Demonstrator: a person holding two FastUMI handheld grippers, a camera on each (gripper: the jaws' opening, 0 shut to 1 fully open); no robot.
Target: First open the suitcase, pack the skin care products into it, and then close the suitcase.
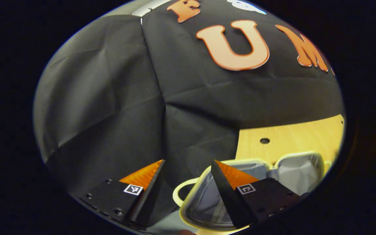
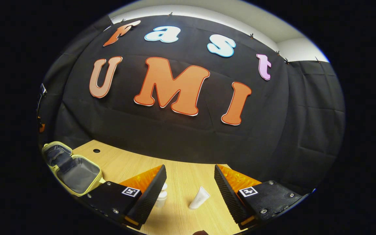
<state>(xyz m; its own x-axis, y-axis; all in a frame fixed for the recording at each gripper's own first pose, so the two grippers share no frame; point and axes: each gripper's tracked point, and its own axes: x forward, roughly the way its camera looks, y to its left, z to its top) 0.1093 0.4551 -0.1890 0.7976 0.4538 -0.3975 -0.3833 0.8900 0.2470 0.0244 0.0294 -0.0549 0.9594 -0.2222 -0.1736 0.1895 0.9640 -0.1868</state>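
Right gripper view looks down the wooden table (image 2: 188,182) toward the black cloth wall, and from where I stand the first step looks done: the small pale-yellow suitcase (image 2: 72,169) lies open flat at the left end of the table, both grey-lined halves facing up, and nothing can be seen inside either half. The right gripper (image 2: 190,182) hangs above the table with its fingers spread wide, grasping nothing. Between and beyond them sit the skin care products, a white tube (image 2: 199,197) lying down and a small white bottle (image 2: 161,195) standing just beside the gripper's left finger. Left gripper view has the left gripper (image 1: 188,174) above the suitcase (image 1: 273,169), fingers likewise apart and empty. I judge the packing has not begun; both items must go in, then the case must be closed.
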